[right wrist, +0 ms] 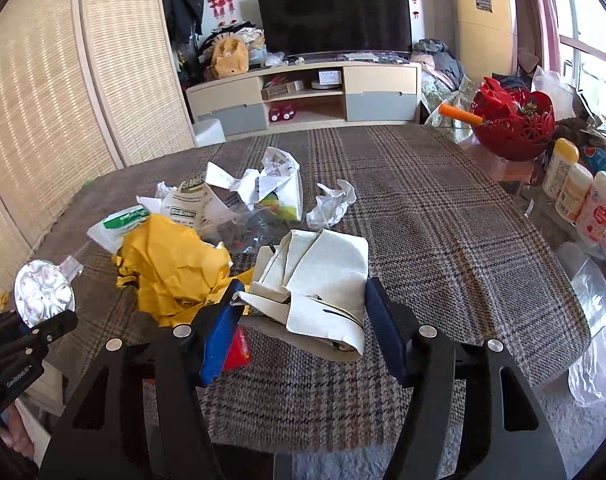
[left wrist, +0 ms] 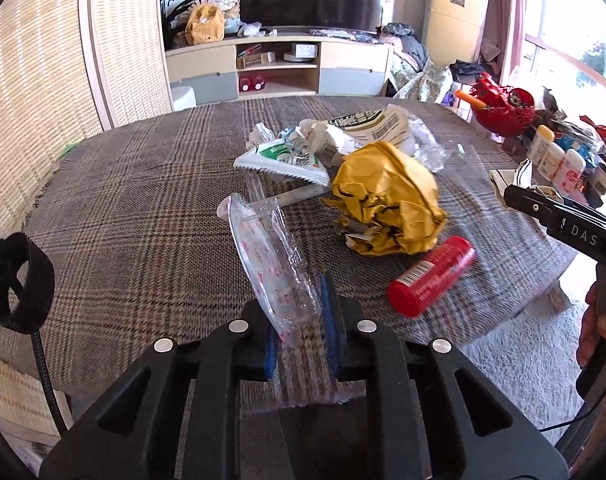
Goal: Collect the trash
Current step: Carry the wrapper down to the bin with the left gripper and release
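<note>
Plaid-covered round table (left wrist: 115, 184) in a cluttered living room, television behind. Left gripper (left wrist: 299, 320): jaws nearly together, pinching clear printed plastic wrapper (left wrist: 271, 264), long axis running up and away from the pads. Right gripper (right wrist: 303, 320): jaws half spread, clamped across crumpled white carton (right wrist: 319, 284), held just above the cloth. Remaining trash ahead of both: yellow crumpled paper (left wrist: 387, 204) and red tube (left wrist: 431, 276), between the two grippers, probably nearer the right; paper pile (right wrist: 239, 192) farther back.
</note>
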{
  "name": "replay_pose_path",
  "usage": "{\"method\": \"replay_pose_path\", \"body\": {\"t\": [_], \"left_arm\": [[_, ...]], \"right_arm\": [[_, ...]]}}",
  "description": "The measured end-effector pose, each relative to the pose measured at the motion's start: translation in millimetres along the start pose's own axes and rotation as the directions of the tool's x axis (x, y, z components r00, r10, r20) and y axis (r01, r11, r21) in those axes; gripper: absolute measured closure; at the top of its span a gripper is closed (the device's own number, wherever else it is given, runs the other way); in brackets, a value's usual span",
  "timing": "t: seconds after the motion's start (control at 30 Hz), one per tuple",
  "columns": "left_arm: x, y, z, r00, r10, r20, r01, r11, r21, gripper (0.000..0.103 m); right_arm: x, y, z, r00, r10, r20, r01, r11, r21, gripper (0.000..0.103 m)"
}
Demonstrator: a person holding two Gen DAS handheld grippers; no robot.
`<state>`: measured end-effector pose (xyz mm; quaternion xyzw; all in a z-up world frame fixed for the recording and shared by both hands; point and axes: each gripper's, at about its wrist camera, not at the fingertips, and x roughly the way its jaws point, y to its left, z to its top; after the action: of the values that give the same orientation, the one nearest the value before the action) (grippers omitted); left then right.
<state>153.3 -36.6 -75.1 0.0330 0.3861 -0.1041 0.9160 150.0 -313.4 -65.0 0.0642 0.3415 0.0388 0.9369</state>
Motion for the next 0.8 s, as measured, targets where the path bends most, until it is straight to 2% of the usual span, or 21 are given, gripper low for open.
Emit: {"method": "replay_pose_path", "body": {"t": [0.23,0.43,0.6,0.8], "left_arm": [[-46,-3,-26,0.999,-0.026,0.048,0.026,1.0,0.011,0.085],[-66,-9,-59,0.995,-0.093,0.02,0.092,0.995,0.031,0.085],[-66,-15,-87,0.993,-0.119,-0.028,0.12,0.992,0.039,0.085],[-47,-18,-118,0.982,-0.156,-0.107,0.16,0.987,0.03,0.085]], "right_arm": [[-45,15,-23,0.999,0.018,0.033,-0.018,1.0,-0.012,0.04],[-75,35,-57,0.998,0.059,0.022,-0.058,0.998,-0.028,0.04],[-79,48,-90,0.997,0.079,-0.027,-0.079,0.996,-0.032,0.039],[-58,54,-128,0.984,0.11,-0.137,-0.111,0.994,-0.002,0.039]]}}
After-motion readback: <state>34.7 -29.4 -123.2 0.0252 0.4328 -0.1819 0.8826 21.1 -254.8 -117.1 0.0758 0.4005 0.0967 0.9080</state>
